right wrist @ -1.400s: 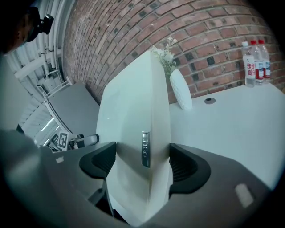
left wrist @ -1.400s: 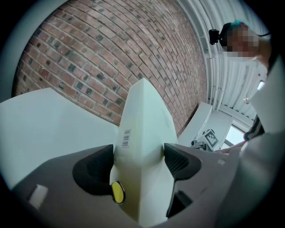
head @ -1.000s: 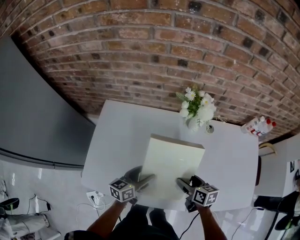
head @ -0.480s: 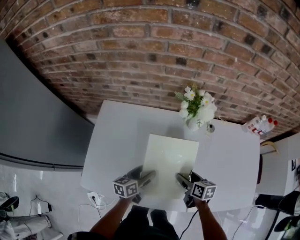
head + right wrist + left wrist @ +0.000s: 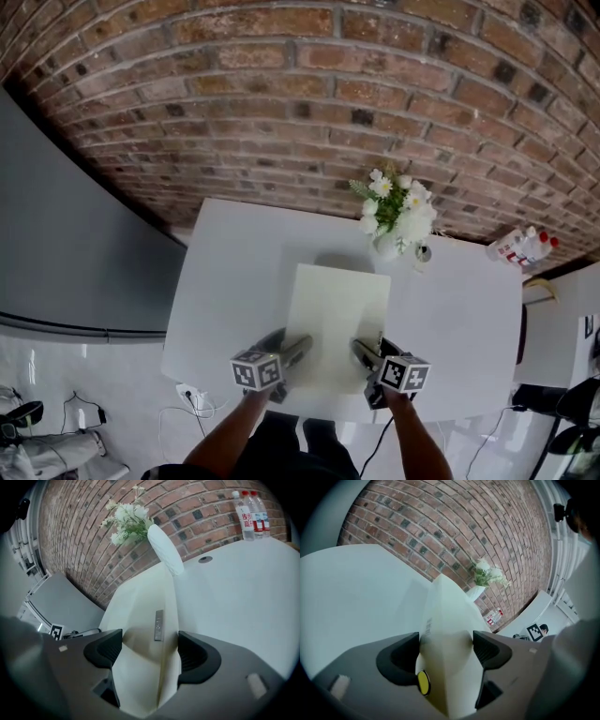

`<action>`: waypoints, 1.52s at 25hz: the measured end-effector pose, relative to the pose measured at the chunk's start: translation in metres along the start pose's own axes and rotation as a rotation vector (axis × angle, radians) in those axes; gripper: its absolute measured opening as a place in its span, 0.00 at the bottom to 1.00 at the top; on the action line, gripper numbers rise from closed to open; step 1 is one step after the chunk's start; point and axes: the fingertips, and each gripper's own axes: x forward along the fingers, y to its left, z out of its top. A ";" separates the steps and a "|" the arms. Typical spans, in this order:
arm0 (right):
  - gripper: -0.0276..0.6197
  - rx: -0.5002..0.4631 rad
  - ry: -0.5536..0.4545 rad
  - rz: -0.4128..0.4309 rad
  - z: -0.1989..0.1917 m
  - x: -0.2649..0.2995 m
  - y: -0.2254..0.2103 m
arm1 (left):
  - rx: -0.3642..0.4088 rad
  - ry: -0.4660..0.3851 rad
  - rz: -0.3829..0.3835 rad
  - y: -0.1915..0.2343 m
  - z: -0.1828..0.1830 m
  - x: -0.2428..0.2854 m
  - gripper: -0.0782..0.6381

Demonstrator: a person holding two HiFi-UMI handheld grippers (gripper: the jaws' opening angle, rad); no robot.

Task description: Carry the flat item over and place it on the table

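Currently held: flat cream box [image 5: 337,319] — I have its near edge pinched by both grippers, one toward each near corner.
Left gripper [image 5: 296,350]: jaws closed onto the box's edge; in the left gripper view the box fills the gap between the pads, with a printed label [image 5: 428,626] beside one pad.
Right gripper [image 5: 366,352]: clamped on the same edge, with a small grey strip [image 5: 159,626] on the box just ahead of its jaws.
Where the box is: over the middle of the white table [image 5: 220,281], lying level, with its far edge near the vase of white flowers [image 5: 394,220] but apart from it. I cannot tell whether its underside touches the top.
Handling: I judge it light and stiff — it reaches out flat from a grip at one edge, with no sag. Its smooth faces could slide between the pads, and the corners look easy to dent.
Hold: near edge, both sides level, seems the right place.
Watch: the vase ahead; the water bottles [image 5: 518,248] sit well apart to the right.
Stage: placing looks nearly done.
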 end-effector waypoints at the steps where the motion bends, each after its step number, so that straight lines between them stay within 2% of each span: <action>1: 0.60 0.002 0.001 -0.004 0.000 0.001 -0.001 | -0.004 0.004 0.004 0.001 -0.001 0.001 0.61; 10: 0.60 0.010 0.012 -0.030 -0.005 0.008 -0.007 | -0.050 0.035 0.032 0.011 -0.011 0.005 0.61; 19: 0.61 0.038 0.028 -0.042 -0.008 0.014 -0.016 | -0.039 0.078 0.071 0.016 -0.014 0.010 0.61; 23: 0.62 0.043 0.050 -0.026 -0.008 0.014 -0.016 | -0.039 0.069 0.046 0.014 -0.012 0.009 0.61; 26: 0.62 -0.001 0.030 -0.026 -0.003 0.009 -0.013 | 0.016 0.053 0.043 0.012 -0.007 0.004 0.61; 32: 0.51 -0.094 -0.036 -0.046 0.010 -0.014 -0.009 | 0.097 -0.009 0.059 0.003 0.010 -0.013 0.61; 36: 0.40 -0.165 -0.057 -0.031 0.019 -0.030 0.002 | 0.174 -0.034 0.074 -0.007 0.020 -0.026 0.60; 38: 0.31 -0.203 -0.053 -0.017 0.021 -0.038 0.009 | 0.217 -0.052 0.084 -0.013 0.025 -0.032 0.57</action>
